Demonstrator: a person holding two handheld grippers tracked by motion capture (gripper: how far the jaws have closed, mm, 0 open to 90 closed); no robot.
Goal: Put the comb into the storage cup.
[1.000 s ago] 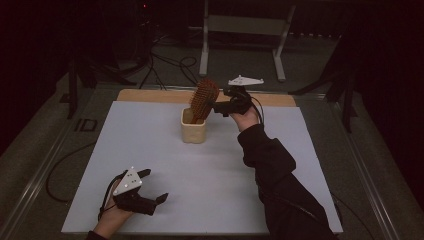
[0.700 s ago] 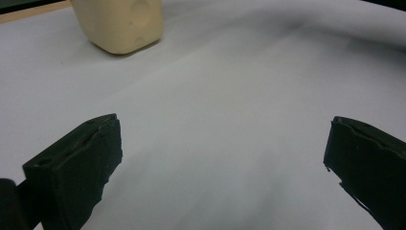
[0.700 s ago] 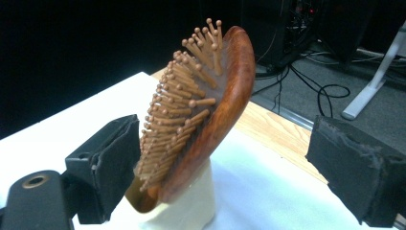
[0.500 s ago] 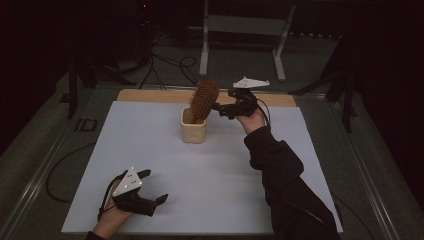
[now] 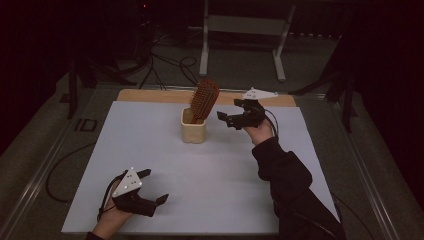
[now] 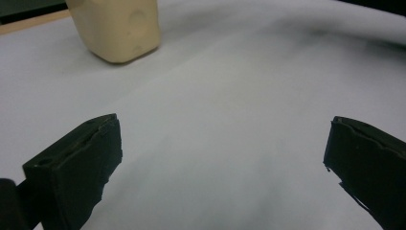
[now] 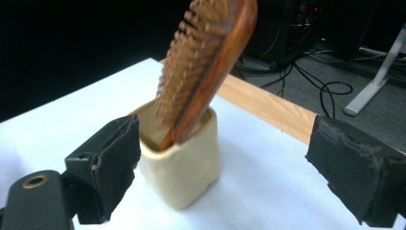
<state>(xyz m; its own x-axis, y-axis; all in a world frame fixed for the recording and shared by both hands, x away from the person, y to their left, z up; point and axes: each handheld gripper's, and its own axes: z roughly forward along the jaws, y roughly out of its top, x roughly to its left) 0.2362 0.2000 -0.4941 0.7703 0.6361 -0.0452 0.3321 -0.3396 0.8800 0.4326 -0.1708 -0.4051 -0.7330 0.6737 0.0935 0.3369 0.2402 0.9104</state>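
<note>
A wooden hairbrush stands handle-down in a cream cup at the back middle of the white table, leaning right with its bristles facing left. My right gripper hovers open just right of the cup, jaws wide apart and nothing between them. My left gripper rests open near the front left edge, jaws spread over bare table, with the cream cup far ahead of it.
The white table surface has a wooden strip along its back edge. Behind the table are cables on the floor and a metal stand. The surroundings are dark.
My right gripper has drawn back to the right, away from the hairbrush, which stays leaning in the cup. The left gripper has not moved.
</note>
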